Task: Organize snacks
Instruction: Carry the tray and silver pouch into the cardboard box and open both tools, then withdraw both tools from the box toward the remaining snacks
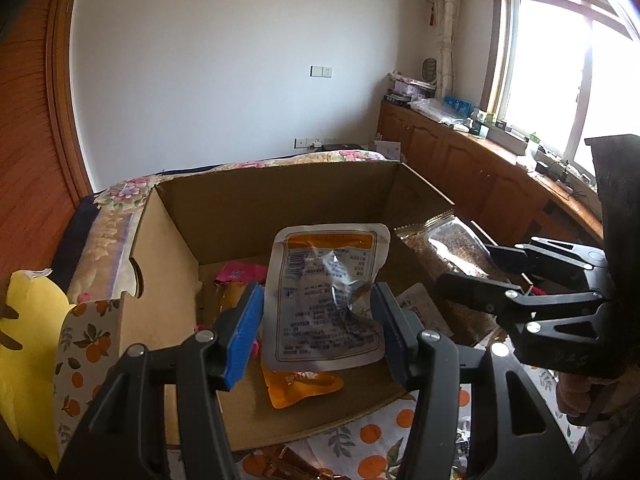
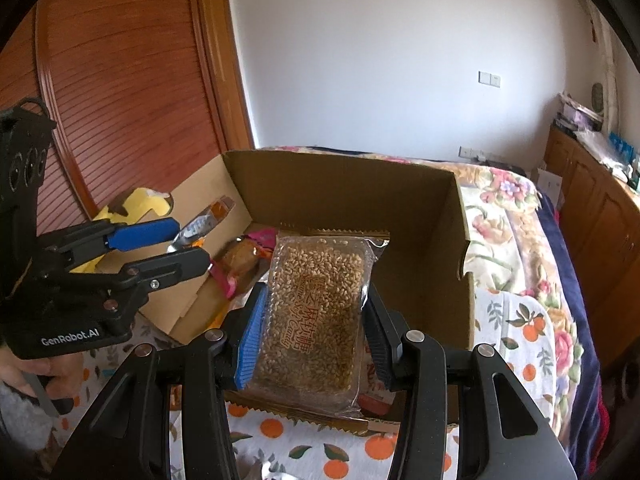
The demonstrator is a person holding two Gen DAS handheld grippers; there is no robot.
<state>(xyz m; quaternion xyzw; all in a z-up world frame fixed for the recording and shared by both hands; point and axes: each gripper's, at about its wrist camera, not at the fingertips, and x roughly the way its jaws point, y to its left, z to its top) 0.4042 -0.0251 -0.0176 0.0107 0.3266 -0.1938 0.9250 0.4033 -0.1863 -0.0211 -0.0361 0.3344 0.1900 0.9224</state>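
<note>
Left gripper [image 1: 318,328] clamped on a silver printed pouch [image 1: 326,296], blue pads pressed to both its side edges, pouch held upright above the open cardboard box [image 1: 280,196]. Right gripper [image 2: 314,330] likewise clamped on a clear sesame candy pack [image 2: 316,312], pads squeezing its long sides, pack hanging over the near edge of the same box, gold serrated seals showing at top and bottom. Both held side by side over the box, sesame candy pack to the right of the silver printed pouch in the left wrist view.

Inside the box, on its floor: an orange packet [image 1: 300,386] directly below the silver printed pouch, a pink wrapper [image 1: 240,272] further back, a white sachet [image 1: 424,308] toward the right.

Box resting on an orange-patterned cloth [image 2: 288,440], that cloth spread over a floral bedspread [image 2: 516,216]. Yellow plush toy [image 1: 24,320] just beside the box's left wall. Part of a hand [image 2: 24,368] gripping the left handle at the edge of the right wrist view. Beyond, wooden cabinets [image 1: 460,160] under a bright window [image 1: 560,80].
</note>
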